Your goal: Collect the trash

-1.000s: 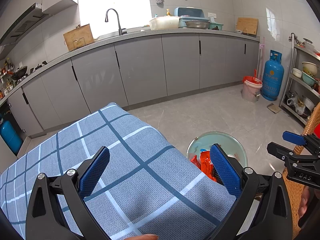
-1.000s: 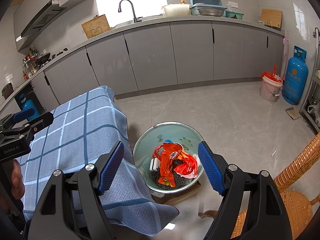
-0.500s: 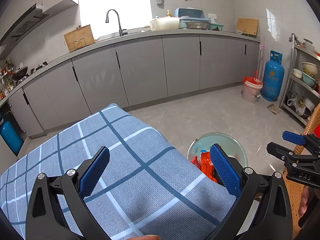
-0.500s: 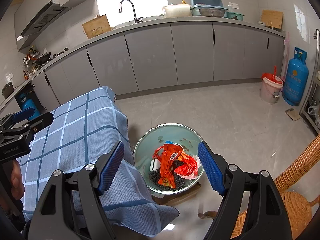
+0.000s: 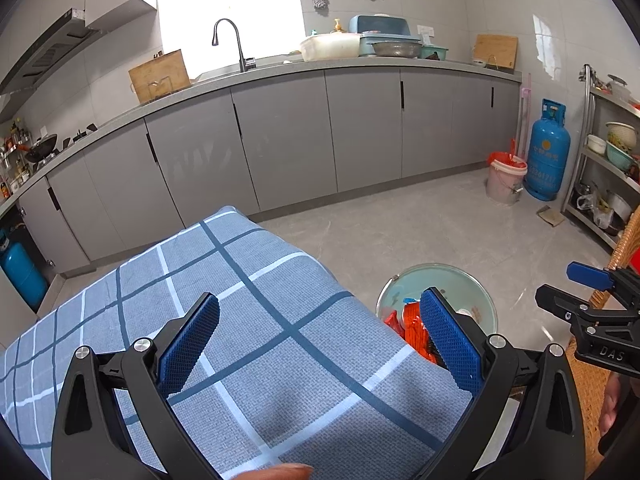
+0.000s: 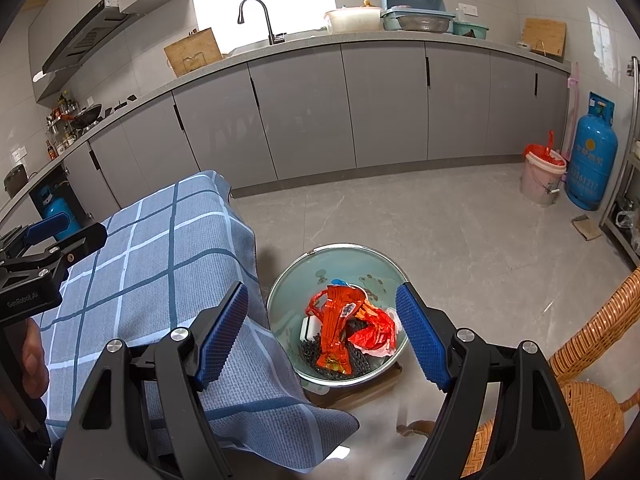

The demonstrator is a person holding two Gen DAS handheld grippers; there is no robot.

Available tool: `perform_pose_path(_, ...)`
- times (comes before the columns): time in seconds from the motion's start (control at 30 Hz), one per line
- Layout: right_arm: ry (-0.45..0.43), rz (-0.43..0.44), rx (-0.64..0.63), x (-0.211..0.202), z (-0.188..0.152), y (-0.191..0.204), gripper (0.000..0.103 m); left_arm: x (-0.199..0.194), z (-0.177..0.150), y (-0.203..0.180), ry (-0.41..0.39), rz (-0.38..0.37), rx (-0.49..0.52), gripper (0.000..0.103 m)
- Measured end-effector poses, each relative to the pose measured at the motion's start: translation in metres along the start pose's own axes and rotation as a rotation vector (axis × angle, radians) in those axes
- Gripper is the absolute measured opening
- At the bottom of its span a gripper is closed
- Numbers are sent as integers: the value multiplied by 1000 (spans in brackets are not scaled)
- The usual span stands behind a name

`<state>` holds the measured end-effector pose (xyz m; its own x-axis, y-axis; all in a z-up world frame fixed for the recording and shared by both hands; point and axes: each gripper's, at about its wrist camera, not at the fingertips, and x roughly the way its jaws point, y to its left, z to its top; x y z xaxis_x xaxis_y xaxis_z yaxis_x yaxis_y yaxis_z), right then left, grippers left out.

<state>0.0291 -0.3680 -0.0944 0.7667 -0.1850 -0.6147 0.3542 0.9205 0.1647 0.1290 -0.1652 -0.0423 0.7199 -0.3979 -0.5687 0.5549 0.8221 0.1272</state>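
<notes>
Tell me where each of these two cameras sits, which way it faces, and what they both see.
Left wrist: on the left gripper, angled down over the blue checked tablecloth; open fingers, a fingertip, the right gripper at right.
Right wrist: on the right gripper, angled down at the trash bucket holding red wrappers; open fingers, the left gripper at left.
Shared: tablecloth, bucket, grey cabinets.

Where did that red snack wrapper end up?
In the right wrist view the red snack wrapper lies inside the pale green bin on the floor, just right of the blue checked tablecloth and left of the wicker chair.
</notes>
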Motion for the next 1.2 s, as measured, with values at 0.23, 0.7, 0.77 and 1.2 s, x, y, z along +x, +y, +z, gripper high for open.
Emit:
perform_pose_path(0.23,3,2,0,1,-1,0,76,-1,-4,-3,-7,33,14,99)
perform_pose_path(0.7,-3,1,-5,-1,-2,0,81,1,-2,5,12,-1,-14,99)
perform_pose_path(0.77,-4,1,-8,-1,-2,0,81,1,-2,6,10,2,-14,99)
perform_pose_path(1.2,-3,2,-7,-1,-1,0,81,0,-2,6,8,3,-19,99)
